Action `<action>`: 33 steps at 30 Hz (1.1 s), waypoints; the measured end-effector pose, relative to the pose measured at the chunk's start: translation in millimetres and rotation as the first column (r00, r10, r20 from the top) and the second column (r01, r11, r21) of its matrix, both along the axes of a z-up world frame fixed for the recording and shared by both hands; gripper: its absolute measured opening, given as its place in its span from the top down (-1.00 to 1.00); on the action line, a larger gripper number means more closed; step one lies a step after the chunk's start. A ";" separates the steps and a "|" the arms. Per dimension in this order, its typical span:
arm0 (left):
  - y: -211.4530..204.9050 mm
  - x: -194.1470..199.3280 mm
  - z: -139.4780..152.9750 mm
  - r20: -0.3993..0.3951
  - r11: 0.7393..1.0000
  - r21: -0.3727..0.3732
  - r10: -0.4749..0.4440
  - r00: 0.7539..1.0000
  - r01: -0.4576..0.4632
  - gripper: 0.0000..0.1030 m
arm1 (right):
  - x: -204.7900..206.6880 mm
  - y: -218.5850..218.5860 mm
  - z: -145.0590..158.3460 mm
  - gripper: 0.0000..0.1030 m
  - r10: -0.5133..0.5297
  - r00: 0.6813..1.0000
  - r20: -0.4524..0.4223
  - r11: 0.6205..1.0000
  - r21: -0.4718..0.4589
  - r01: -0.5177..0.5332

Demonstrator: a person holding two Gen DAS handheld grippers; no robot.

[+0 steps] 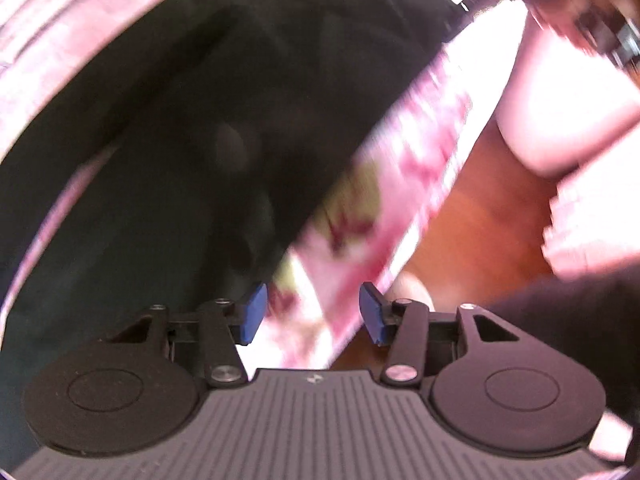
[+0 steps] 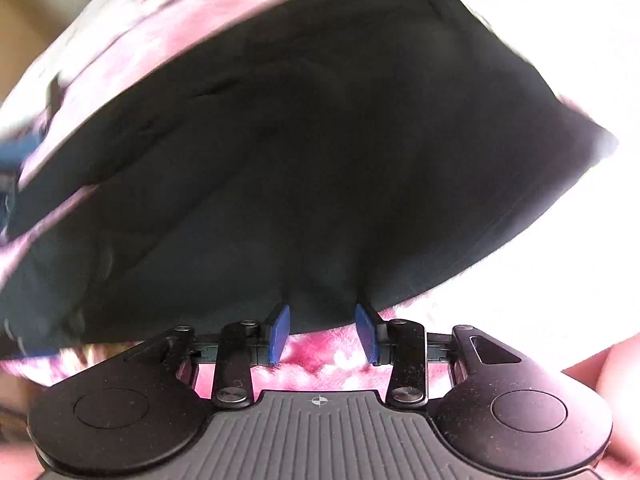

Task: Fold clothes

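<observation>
The left gripper (image 1: pixel 313 312) points steeply down with its blue pads (image 1: pixel 253 313) set moderately apart. Nothing is clamped between them. Directly ahead of the gap lies a pink floral bedcover (image 1: pixel 404 184), blurred in this view. The dark garment (image 1: pixel 168 128) lies ahead and to the left of this gripper, its near edge just beside the left pad; whether the pad touches the cloth cannot be told from the blur. To the right of the gripper a strip of orange-brown floor (image 1: pixel 480 220) shows beyond the edge of the cover.

The right gripper (image 2: pixel 322 334) also points steeply down. Its jaws stand partly open, the two blue pads (image 2: pixel 280 334) clear of each other, with no cloth pinched between them. The dark garment (image 2: pixel 312 160) spreads flat immediately ahead of this gripper and fills most of its view. The near hem of the garment lies across the tips of both pads, and two small creases run from the hem at that place. Between and behind the pads the pink plush cover (image 2: pixel 324 356) is bare. The garment rests on this cover, which borders it on the far side and on the right.

A part of a hand (image 2: pixel 620 380) shows at the right edge, beside the right gripper's body.
</observation>
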State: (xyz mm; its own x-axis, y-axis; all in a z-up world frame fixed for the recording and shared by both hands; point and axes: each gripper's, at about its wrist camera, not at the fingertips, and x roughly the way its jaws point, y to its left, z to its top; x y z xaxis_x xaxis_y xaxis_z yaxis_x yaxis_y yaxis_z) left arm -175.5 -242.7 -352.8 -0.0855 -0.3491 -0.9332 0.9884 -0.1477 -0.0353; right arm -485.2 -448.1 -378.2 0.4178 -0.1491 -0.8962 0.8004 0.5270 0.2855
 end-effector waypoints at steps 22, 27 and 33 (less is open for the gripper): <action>34.4 26.6 -35.8 0.034 0.982 0.132 0.128 0.991 -0.132 -0.18 | 91.1 36.0 -28.3 0.21 0.374 0.924 -0.082 0.925 -0.048 -0.378; 83.0 39.4 -15.4 0.028 0.946 0.222 0.238 0.971 -0.238 0.09 | 60.5 43.5 -18.4 0.21 0.318 0.939 -0.133 0.948 0.027 -0.317; 129.7 63.6 33.2 0.120 0.927 0.198 0.300 0.946 -0.319 0.00 | 47.0 59.5 25.2 -0.49 0.185 0.971 -0.150 0.982 -0.013 -0.189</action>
State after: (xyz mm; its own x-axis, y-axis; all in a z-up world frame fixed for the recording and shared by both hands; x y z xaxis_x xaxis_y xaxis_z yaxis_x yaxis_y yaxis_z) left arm -111.9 -113.0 -319.6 0.0783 -0.1383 -0.9873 0.9843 0.1680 0.0545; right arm -438.3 -388.5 -353.0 0.3039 -0.1058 -0.9468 0.7194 0.6770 0.1552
